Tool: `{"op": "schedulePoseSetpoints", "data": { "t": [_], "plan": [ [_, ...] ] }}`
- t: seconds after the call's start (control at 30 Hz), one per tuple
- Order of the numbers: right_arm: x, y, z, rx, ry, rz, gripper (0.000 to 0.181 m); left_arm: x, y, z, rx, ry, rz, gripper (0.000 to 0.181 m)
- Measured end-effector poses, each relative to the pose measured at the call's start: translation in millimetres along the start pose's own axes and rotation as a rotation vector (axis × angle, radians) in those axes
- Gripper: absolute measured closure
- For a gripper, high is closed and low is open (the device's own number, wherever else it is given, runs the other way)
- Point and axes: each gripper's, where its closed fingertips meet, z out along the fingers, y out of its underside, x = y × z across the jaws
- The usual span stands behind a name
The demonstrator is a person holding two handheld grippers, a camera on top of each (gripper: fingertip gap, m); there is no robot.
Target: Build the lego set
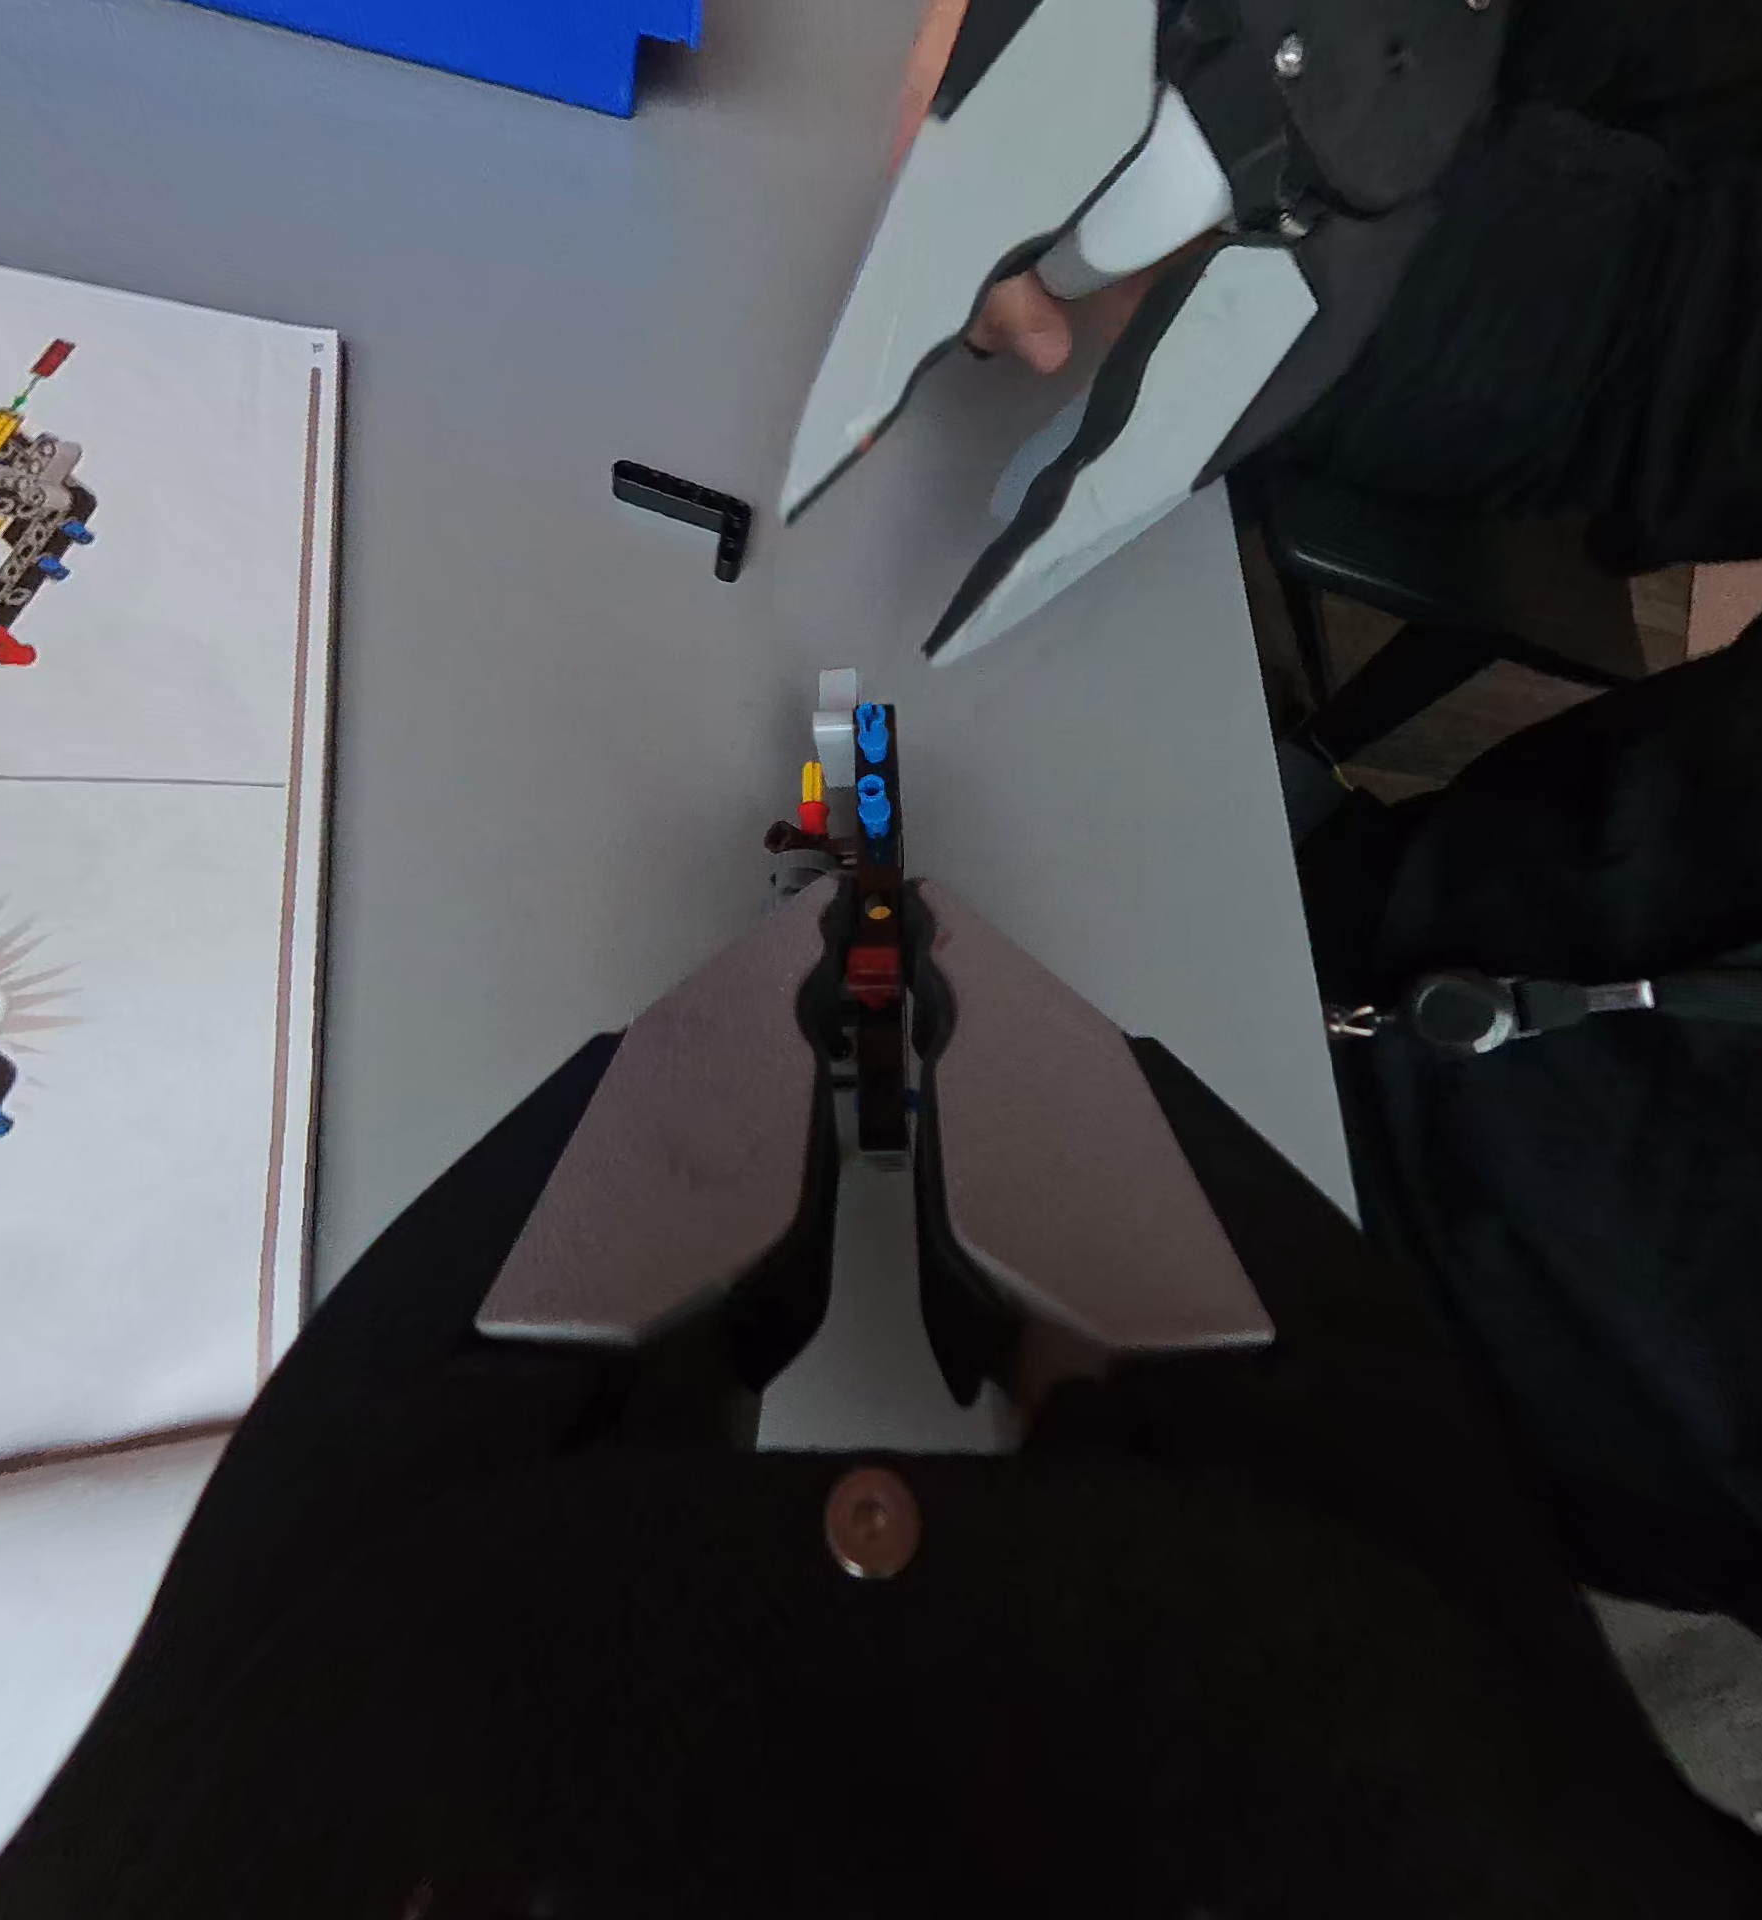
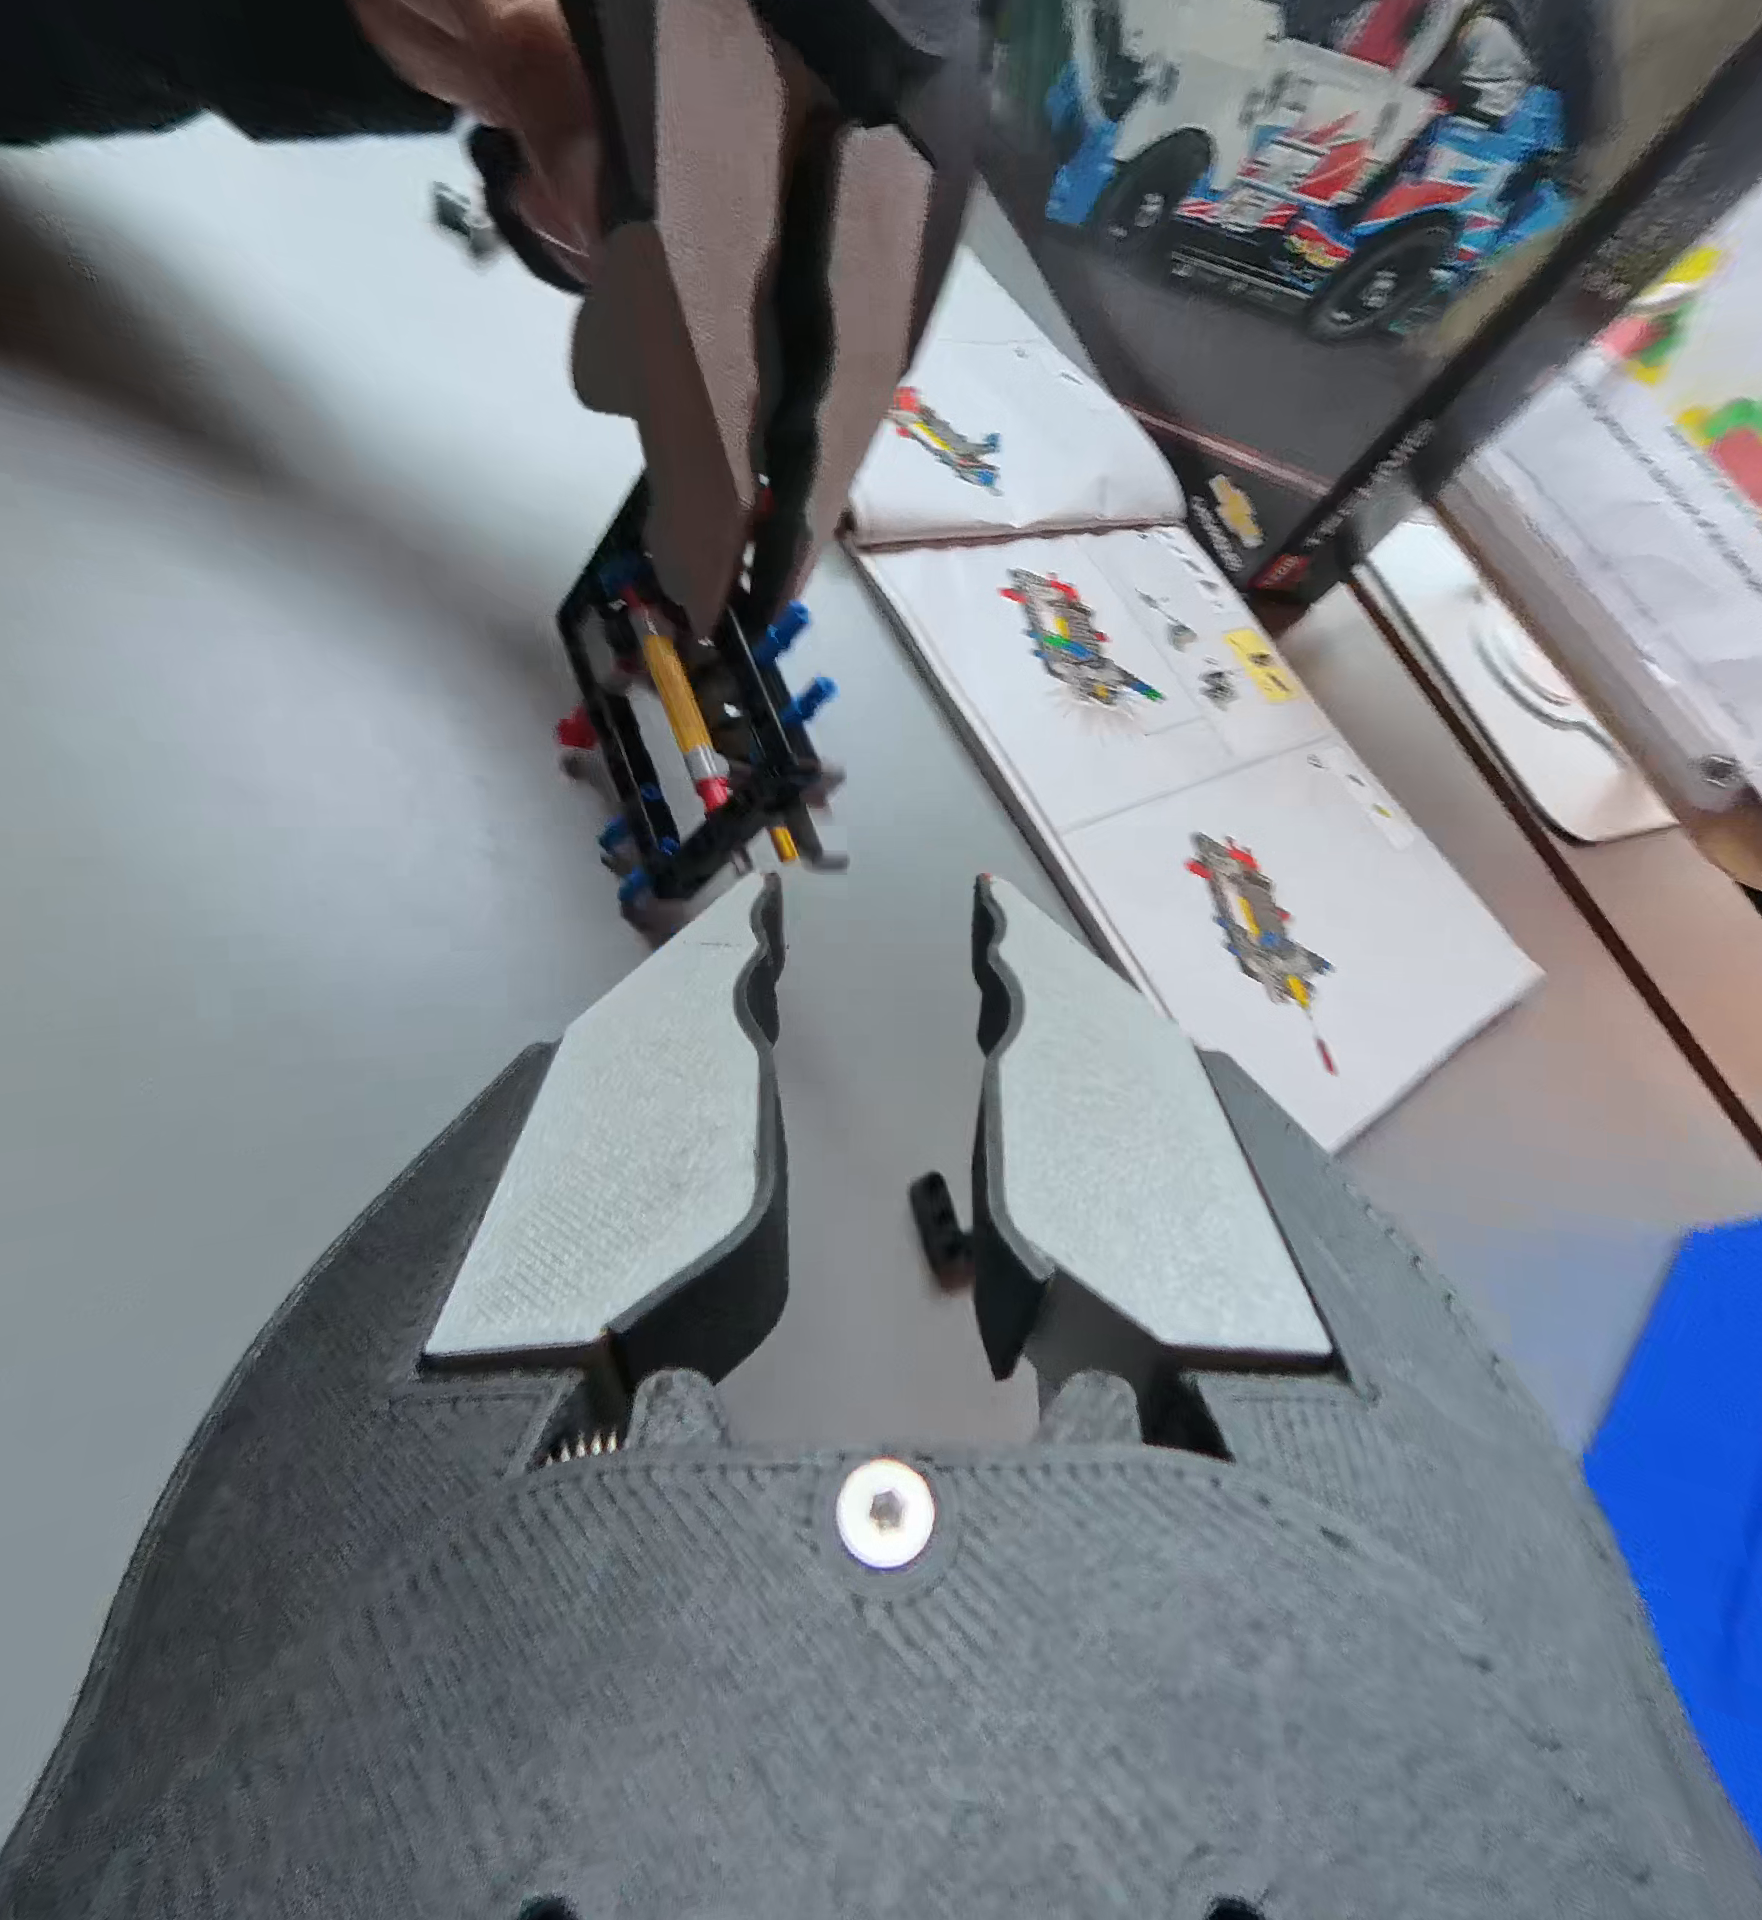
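Note:
My left gripper (image 1: 877, 896) is shut on a partly built black lego frame (image 1: 875, 790) with blue pins, a yellow axle and a red piece, holding it on edge on the grey table (image 1: 544, 748). In the right wrist view the frame (image 2: 690, 727) stands on the table with the left gripper (image 2: 752, 597) clamped on it from above. My right gripper (image 2: 877, 899) is open and empty, just short of the frame's near end. It also shows in the left wrist view (image 1: 856, 582). A loose black L-shaped beam (image 1: 685, 514) lies on the table, under my right gripper (image 2: 937, 1226).
An open instruction booklet (image 1: 129, 831) lies left of the frame, also seen in the right wrist view (image 2: 1220, 748). The lego box (image 2: 1272, 208) stands behind it. A blue tray edge (image 2: 1750, 1507) is nearby. The table edge (image 1: 1292, 935) and a person's dark clothing are to the right. Spacing between my two grippers at the tips: around 7 cm.

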Motion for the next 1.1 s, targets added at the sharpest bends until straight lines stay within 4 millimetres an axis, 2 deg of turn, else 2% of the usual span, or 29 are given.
{"op": "schedulePoseSetpoints", "data": {
  "t": [0.07,0.17,0.27,0.37,0.43,0.57,0.67,0.73,0.83,0.93,1.1],
  "plan": [
    [14.1,6.6,-15.0,0.002,0.045,0.040,0.148,-2.7,-3.5,-4.8,0.054,0.004,-0.118,0.176],
    [26.5,26.2,-37.6,-0.033,0.049,0.145,0.146,9.0,-13.4,-8.7,0.173,0.104,-0.245,0.176],
    [34.1,43.3,-55.3,-0.037,0.086,0.223,0.145,18.1,-34.4,-16.9,0.283,-0.031,-0.061,0.176],
    [36.2,57.4,-65.2,-0.032,0.117,0.286,0.147,28.3,-46.5,-15.2,0.281,-0.217,0.183,0.176],
    [31.9,63.6,-67.7,-0.036,0.113,0.312,0.147,32.2,-41.7,-5.2,0.216,-0.359,0.346,0.176],
    [20.1,71.6,-68.0,-0.056,0.113,0.318,0.146,37.9,-19.1,14.8,0.016,-0.663,0.731,0.176],
    [18.1,79.4,-65.5,-0.088,0.124,0.324,0.145,47.3,3.0,36.0,-0.105,-0.723,0.904,0.176],
    [23.8,88.1,-63.0,-0.130,0.143,0.364,0.144,53.1,20.4,52.4,-0.167,-0.683,0.906,0.168],
    [31.1,95.2,-58.9,-0.157,0.137,0.431,0.140,48.4,37.3,61.8,-0.249,-0.683,0.866,0.161],
    [36.7,96.1,-54.0,-0.154,0.099,0.500,0.135,49.5,40.9,63.3,-0.234,-0.647,0.794,0.155],
    [42.6,99.7,-42.6,-0.180,0.061,0.534,0.127,61.1,44.3,57.6,-0.186,-0.554,0.663,0.128]
  ]
}}
